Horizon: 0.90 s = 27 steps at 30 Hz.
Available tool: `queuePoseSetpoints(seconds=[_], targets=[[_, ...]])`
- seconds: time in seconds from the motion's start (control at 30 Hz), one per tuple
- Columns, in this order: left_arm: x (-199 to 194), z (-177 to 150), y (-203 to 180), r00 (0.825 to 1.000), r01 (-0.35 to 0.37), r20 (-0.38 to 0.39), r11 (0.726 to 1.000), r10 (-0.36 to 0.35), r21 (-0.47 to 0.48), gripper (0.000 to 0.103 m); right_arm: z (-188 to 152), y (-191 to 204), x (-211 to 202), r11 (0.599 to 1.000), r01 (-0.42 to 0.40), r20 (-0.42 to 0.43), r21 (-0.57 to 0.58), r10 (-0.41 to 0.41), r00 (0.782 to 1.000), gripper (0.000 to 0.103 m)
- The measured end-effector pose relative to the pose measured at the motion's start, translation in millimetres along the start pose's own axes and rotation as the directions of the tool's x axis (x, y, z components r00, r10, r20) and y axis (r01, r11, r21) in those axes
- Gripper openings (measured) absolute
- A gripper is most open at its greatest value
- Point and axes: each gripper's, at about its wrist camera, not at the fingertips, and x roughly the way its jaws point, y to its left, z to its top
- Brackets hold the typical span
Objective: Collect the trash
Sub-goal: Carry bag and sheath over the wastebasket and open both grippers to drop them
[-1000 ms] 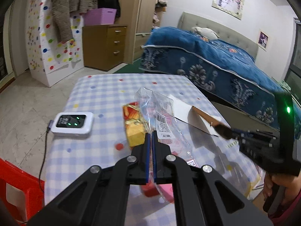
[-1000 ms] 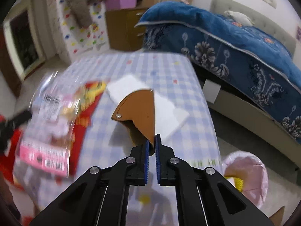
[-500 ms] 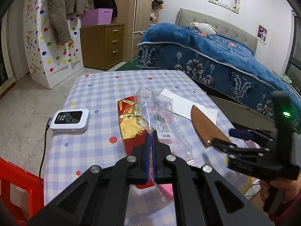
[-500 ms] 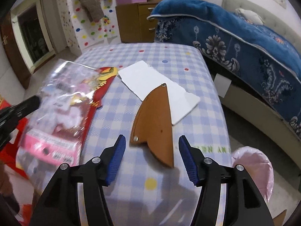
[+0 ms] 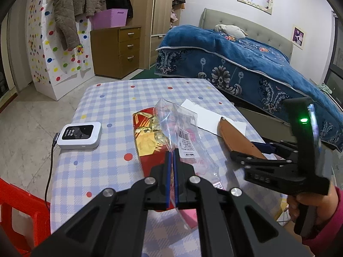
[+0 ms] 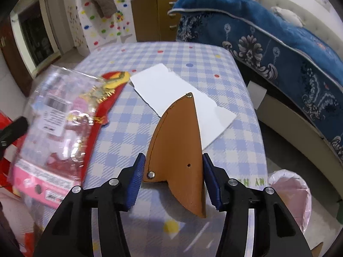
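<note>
My left gripper (image 5: 172, 156) is shut on a clear plastic bag (image 5: 178, 126) with a barcode label and pink print, held above a red and gold packet (image 5: 148, 141). Both also show at the left of the right wrist view, the bag (image 6: 53, 117) over the packet (image 6: 100, 111). My right gripper (image 6: 171, 175) is open, its fingers either side of a brown leather sheath (image 6: 178, 150) lying on the checked table (image 6: 193, 60). The sheath overlaps a white sheet of paper (image 6: 171, 90). The right gripper also shows in the left wrist view (image 5: 253, 150).
A white device with a cable (image 5: 79, 135) lies at the table's left. A bin with a pink bag (image 6: 289, 197) stands on the floor right of the table. A bed with a blue cover (image 5: 246, 64) is to the right. A red chair (image 5: 19, 209) is at lower left.
My right gripper let go of the sheath, which now lies on the table, and opened; its fingers have moved in around the sheath. My left gripper stays shut on the bag.
</note>
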Motion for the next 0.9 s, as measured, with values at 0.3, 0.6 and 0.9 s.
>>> queuePoseSetpoints(seconds=[0.3,0.6,0.9], targets=[[1.5,0.3,-35.1,0.998,0.06,0.001,0.996,-0.06,0.059,0.0,-26.3,-26.8,-66.0,0.997,-0.039,0.105,0.062,0.032,0.994,0.053],[12.9,-0.7,-106.7,0.99,0.143,-0.023,0.974,-0.141,0.178,0.0,-60.9,-72.3,-96.5,0.987,0.009,0.146,0.16,-0.032,0.989,0.053],[33.7,-2.3,-201.3,0.967,0.251,-0.048,0.911,-0.249,0.326,0.0,-103.6,-148.5,-122.9,0.944,0.106,0.13,0.313,-0.153,0.98,0.053]])
